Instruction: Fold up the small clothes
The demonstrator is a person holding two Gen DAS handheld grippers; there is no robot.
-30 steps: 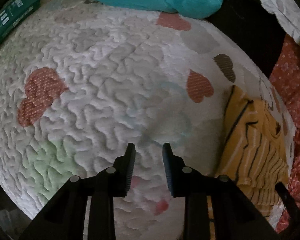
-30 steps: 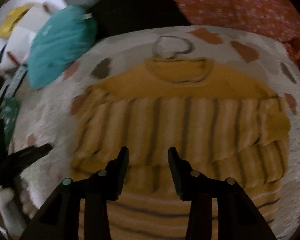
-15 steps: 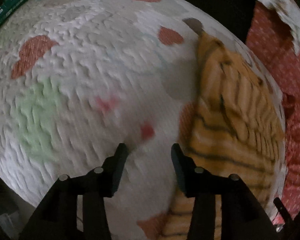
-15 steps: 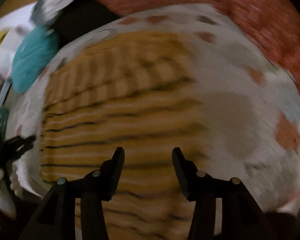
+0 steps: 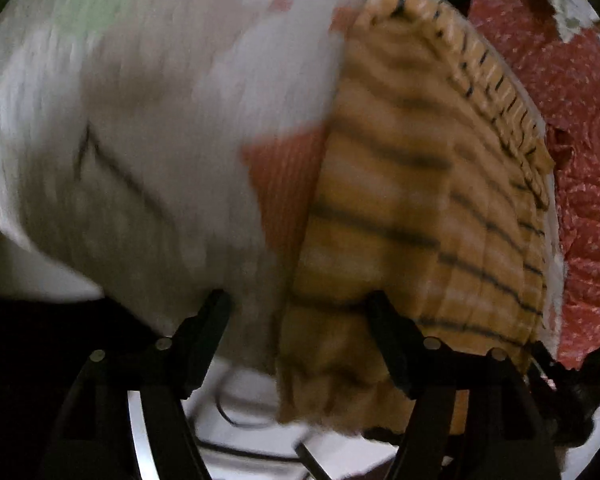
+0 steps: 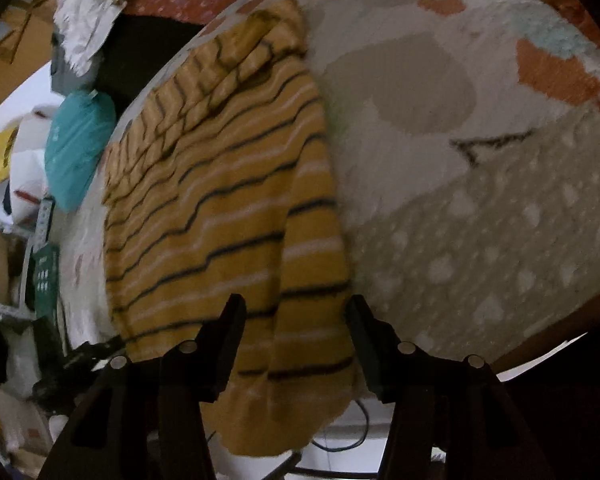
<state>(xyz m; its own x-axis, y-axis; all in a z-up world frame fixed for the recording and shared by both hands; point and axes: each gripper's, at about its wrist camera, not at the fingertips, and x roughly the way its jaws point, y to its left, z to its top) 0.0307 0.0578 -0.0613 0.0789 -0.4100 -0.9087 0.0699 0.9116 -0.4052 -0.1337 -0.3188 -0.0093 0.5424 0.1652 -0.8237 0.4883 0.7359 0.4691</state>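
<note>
A yellow striped top (image 5: 412, 200) lies folded lengthwise on a white quilted mat (image 5: 148, 128) with heart patches. Its near end hangs over the mat's front edge. My left gripper (image 5: 300, 312) is open at that edge, with the top's left border between its fingers. In the right wrist view the same top (image 6: 228, 208) shows, and my right gripper (image 6: 294, 316) is open with the top's right border between its fingers. Neither gripper is closed on the cloth.
A red dotted cloth (image 5: 572, 160) lies right of the mat. A teal cloth bundle (image 6: 76, 144), a white crumpled cloth (image 6: 88, 8) and a green box (image 6: 44, 276) sit at the far left. Cables (image 5: 236, 420) lie below the mat's edge.
Both grippers have swung down to the mat's front edge and opened wider. The top's hanging end now sits between the fingers of each.
</note>
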